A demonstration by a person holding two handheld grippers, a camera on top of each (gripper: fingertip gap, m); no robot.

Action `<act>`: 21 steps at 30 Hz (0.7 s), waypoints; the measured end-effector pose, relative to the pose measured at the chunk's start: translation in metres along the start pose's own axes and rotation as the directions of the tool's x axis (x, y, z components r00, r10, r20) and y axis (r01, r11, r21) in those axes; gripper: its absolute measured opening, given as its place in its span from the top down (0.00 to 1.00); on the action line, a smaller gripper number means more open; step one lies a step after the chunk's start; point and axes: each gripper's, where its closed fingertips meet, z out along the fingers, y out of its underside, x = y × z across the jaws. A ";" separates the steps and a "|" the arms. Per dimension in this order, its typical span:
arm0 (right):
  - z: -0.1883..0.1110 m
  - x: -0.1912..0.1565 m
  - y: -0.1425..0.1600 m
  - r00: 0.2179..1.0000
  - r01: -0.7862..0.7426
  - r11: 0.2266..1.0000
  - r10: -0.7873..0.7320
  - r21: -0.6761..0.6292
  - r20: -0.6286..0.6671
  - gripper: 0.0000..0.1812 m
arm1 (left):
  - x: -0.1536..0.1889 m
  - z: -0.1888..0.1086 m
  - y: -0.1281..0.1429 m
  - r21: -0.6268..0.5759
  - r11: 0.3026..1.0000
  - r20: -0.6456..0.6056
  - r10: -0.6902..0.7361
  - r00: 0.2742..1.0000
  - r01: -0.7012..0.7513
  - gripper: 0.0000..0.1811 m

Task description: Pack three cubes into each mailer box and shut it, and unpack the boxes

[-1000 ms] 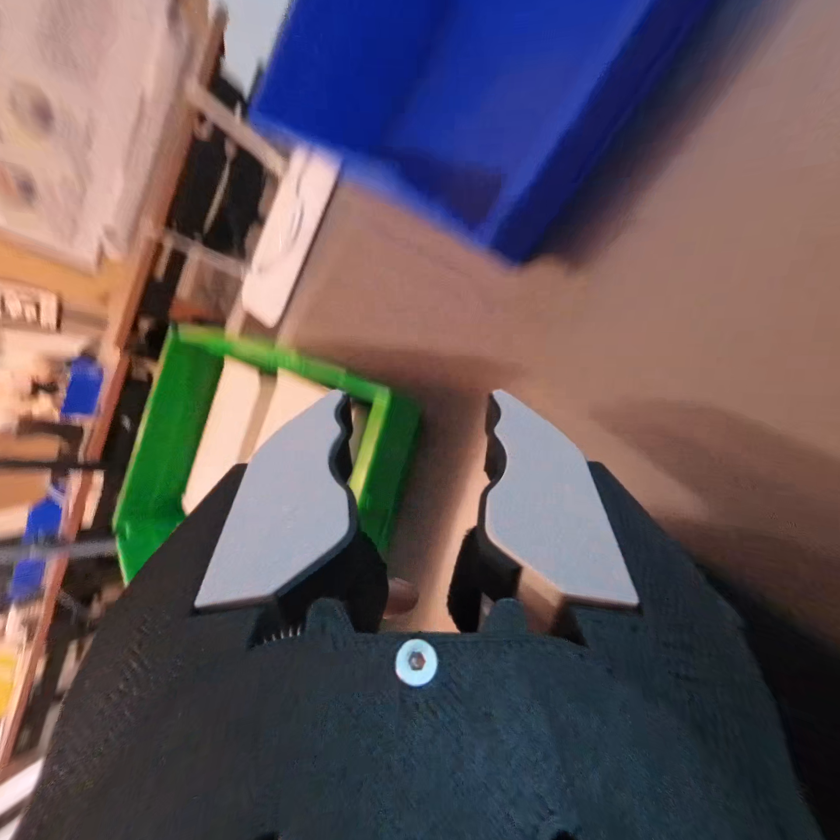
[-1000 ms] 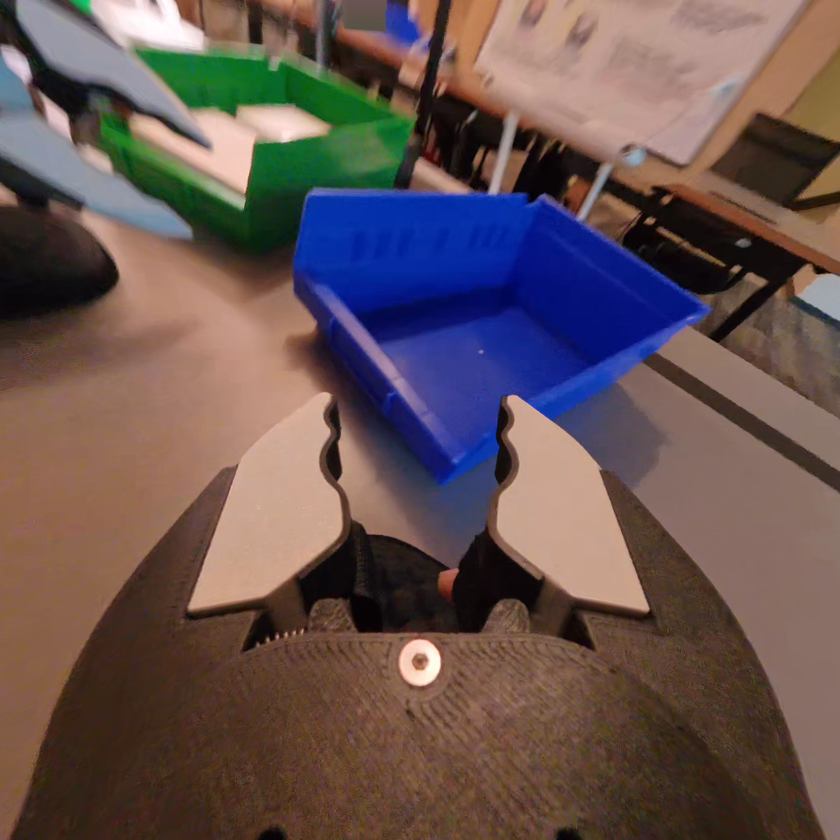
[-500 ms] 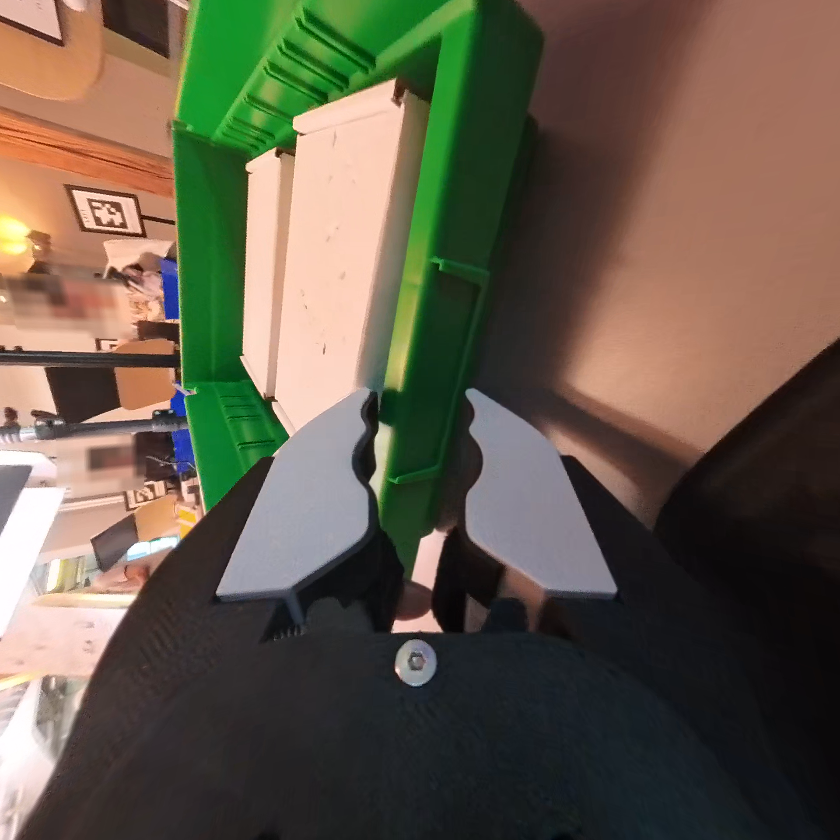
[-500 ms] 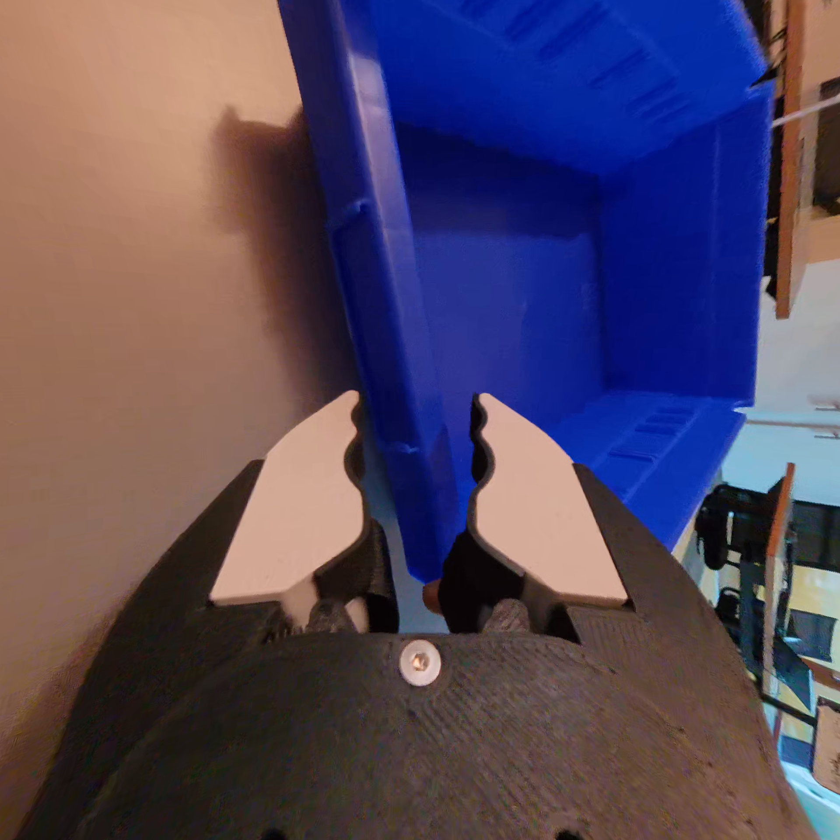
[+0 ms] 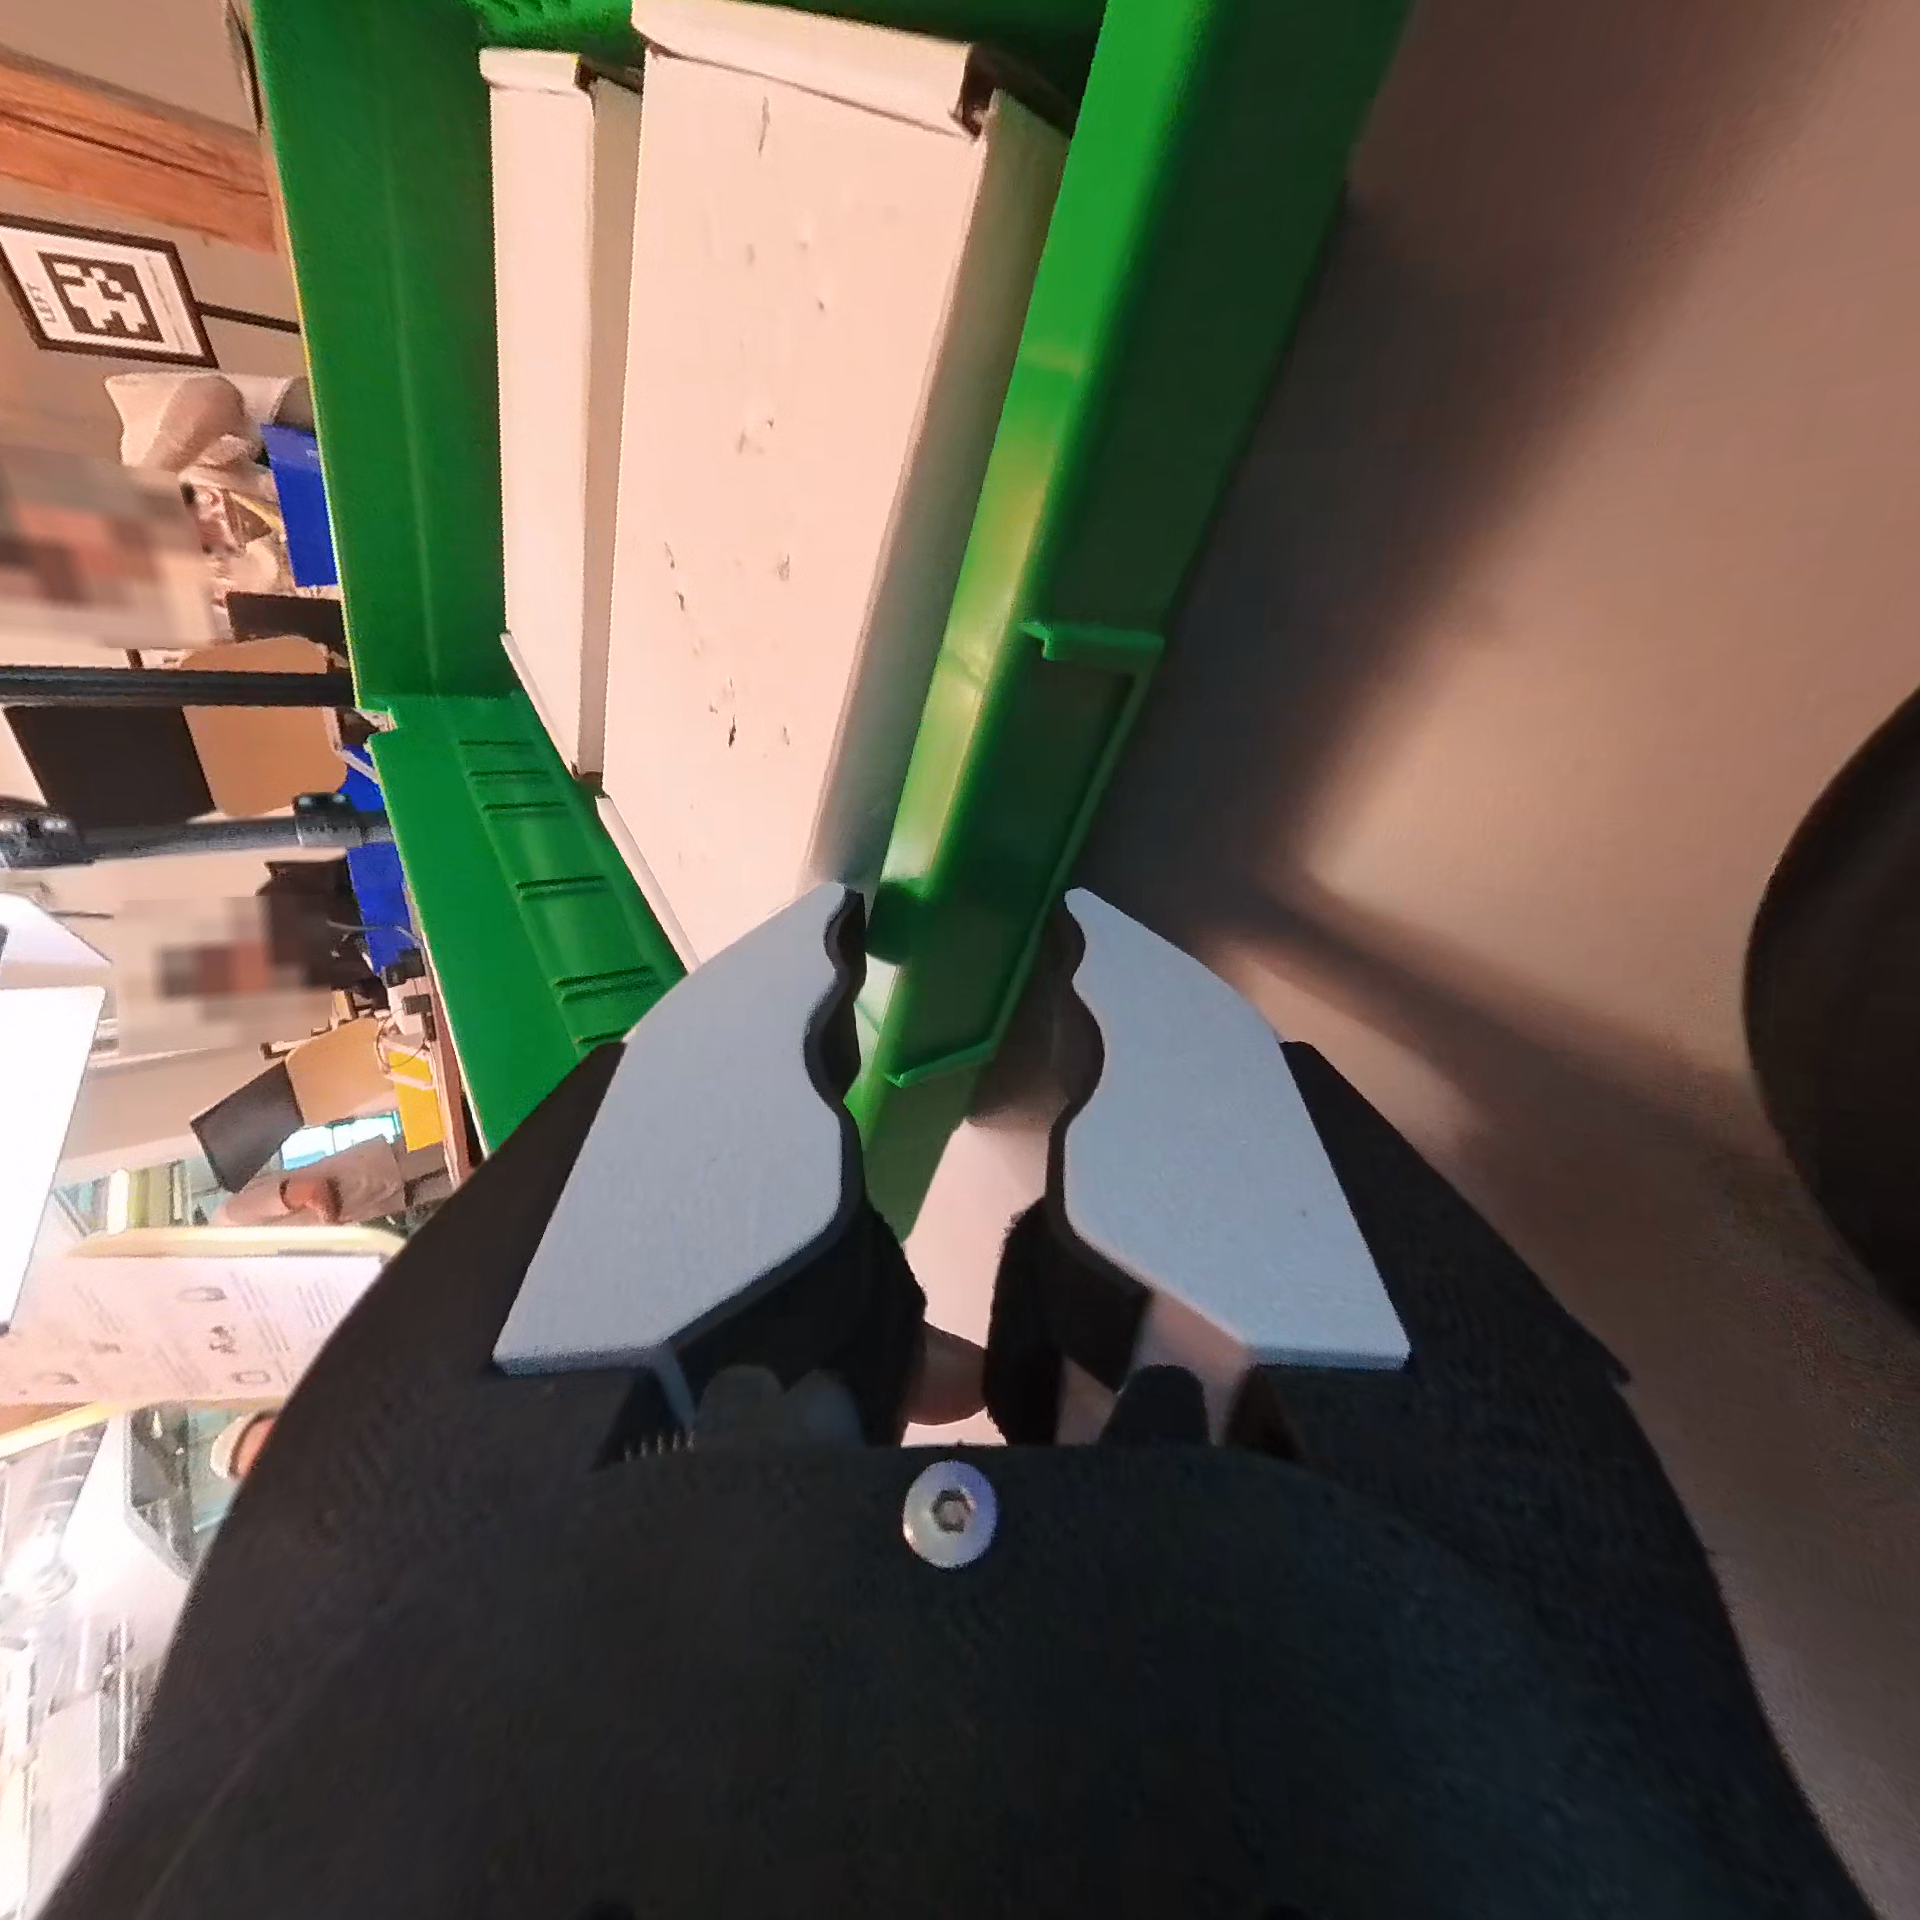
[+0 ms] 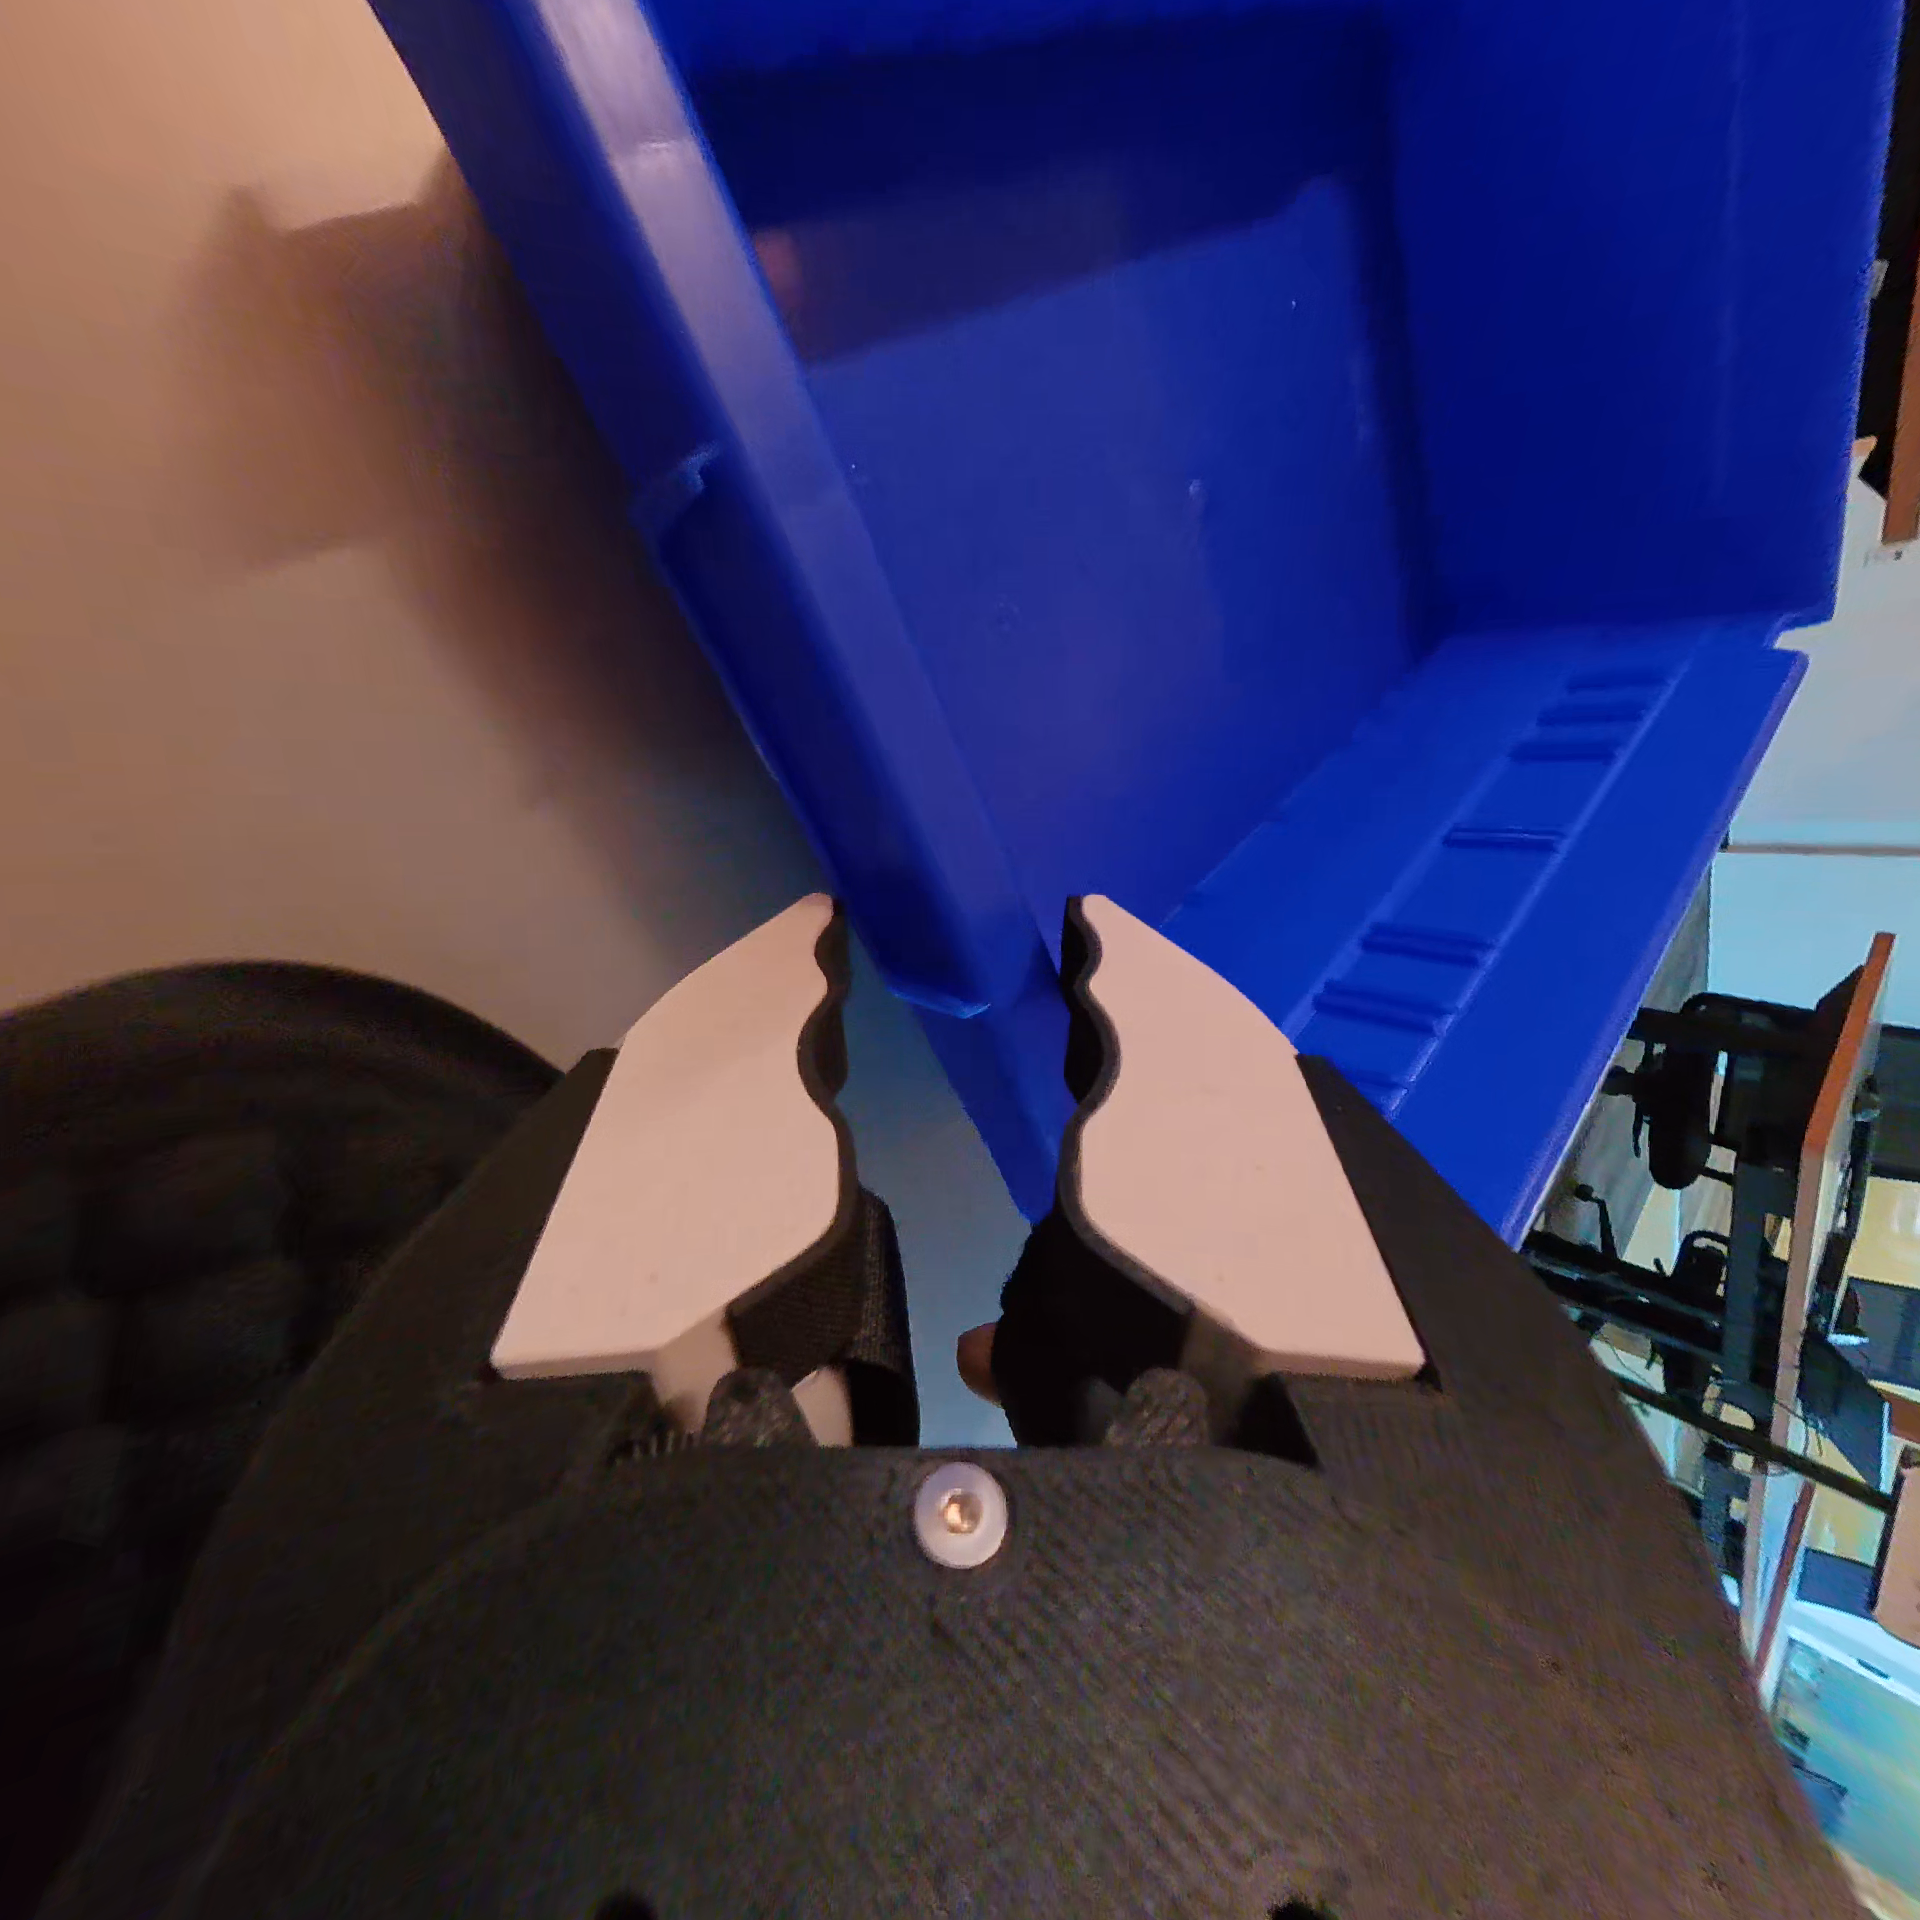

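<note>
In the left wrist view, a green bin [image 5: 1091, 416] holds two closed white mailer boxes [image 5: 790, 416] side by side. My left gripper [image 5: 961, 914] is turned on its side and shut on the green bin's near wall, one pad inside the rim and one outside. In the right wrist view, a blue bin [image 6: 779, 520] shows a bare inside. My right gripper [image 6: 951, 914] is also turned on its side and shut on the blue bin's near wall at a corner. No cubes are in view.
Both bins sit on a grey-brown table [image 5: 1558, 416]. The other gripper's black body shows at the right edge of the left wrist view [image 5: 1839, 987] and at the left of the right wrist view [image 6: 208, 1195]. Room furniture and papers lie beyond the table. Across from one pair of fingers to the other is roughly 45 cm.
Both grippers rolled sideways and moved in from above the table. The left closed over the green bin's wall; the right slid onto the blue bin's wall and narrowed onto it.
</note>
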 end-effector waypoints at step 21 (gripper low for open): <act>-0.033 0.027 0.127 0.988 -0.150 0.982 0.144 -0.115 -0.065 0.77 | -0.003 -0.030 0.096 -0.128 0.991 0.036 -0.040 0.999 0.045 0.81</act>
